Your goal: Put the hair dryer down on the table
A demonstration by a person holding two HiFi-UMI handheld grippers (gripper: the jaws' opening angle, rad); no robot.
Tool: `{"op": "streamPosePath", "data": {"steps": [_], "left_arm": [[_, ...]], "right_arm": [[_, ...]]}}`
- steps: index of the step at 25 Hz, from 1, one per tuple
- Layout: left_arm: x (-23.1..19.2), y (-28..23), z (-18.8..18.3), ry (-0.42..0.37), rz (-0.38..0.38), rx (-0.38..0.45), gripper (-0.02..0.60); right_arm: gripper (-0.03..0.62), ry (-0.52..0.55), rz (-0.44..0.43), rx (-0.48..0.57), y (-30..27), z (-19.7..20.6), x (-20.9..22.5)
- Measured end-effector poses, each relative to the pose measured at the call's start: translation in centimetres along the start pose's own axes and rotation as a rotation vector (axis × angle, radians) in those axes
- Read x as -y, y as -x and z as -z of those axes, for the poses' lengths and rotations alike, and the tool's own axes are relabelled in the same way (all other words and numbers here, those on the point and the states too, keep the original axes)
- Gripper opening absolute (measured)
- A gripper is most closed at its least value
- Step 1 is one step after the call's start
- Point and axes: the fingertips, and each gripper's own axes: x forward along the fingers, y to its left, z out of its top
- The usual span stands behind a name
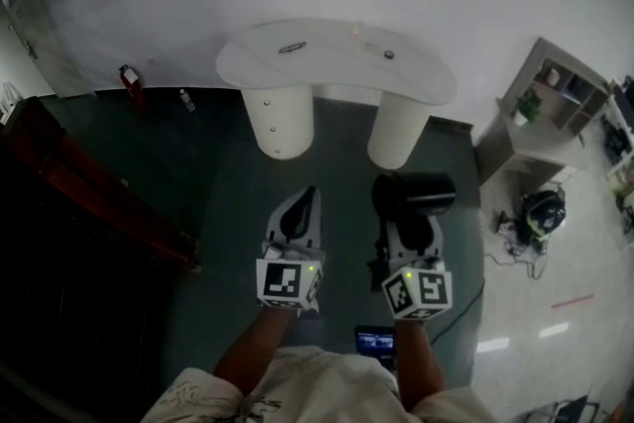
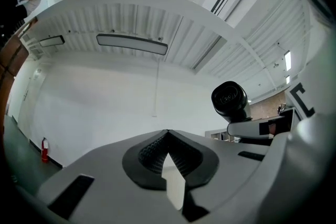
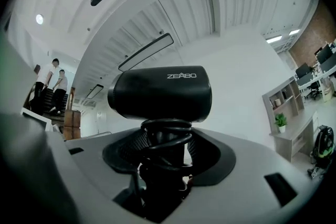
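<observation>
My right gripper (image 1: 408, 225) is shut on the handle of a black hair dryer (image 1: 416, 192), whose barrel lies crosswise above the jaws. In the right gripper view the hair dryer (image 3: 160, 93) fills the middle, its cord wound in loops round the handle between the pads. The left gripper (image 1: 300, 213) is shut and holds nothing; its own view shows the tips (image 2: 168, 135) meeting, with the hair dryer (image 2: 229, 99) to the right. Both grippers hover above the floor, short of the white oval table (image 1: 327, 76) ahead.
The table stands on two thick round legs (image 1: 280, 120) and carries a few small items (image 1: 292, 47). A dark wooden barrier (image 1: 89, 203) runs along the left. A grey shelf unit (image 1: 540, 109) and a dark bag (image 1: 543, 213) sit at the right. A red extinguisher (image 1: 129, 79) stands by the wall.
</observation>
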Motion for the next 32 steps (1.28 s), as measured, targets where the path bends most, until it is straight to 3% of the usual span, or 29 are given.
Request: {"op": "streamPosePath", "data": {"steps": [9, 15, 25, 32], "left_arm": [[-7.6, -8.5, 0.4, 0.011, 0.015, 0.009, -0.003], [-10.4, -12.3, 1.0, 0.012, 0.038, 0.013, -0.003], [-11.7, -18.7, 2.8, 0.017, 0.057, 0.008, -0.003], [-11.8, -27.5, 3.8, 0.001, 0.049, 0.009, -0.003]], "right_arm": [[0.244, 0.099, 0.008, 0.023, -11.3, 0.5, -1.2], [0.244, 0.157, 0.043, -0.001, -15.5, 1.7, -1.0], [0.244, 0.148, 0.075, -0.045, -21.6, 4.0, 2.7], [0.244, 0.144, 0.050, -0.060, -28.7, 3.6, 7.9]]}}
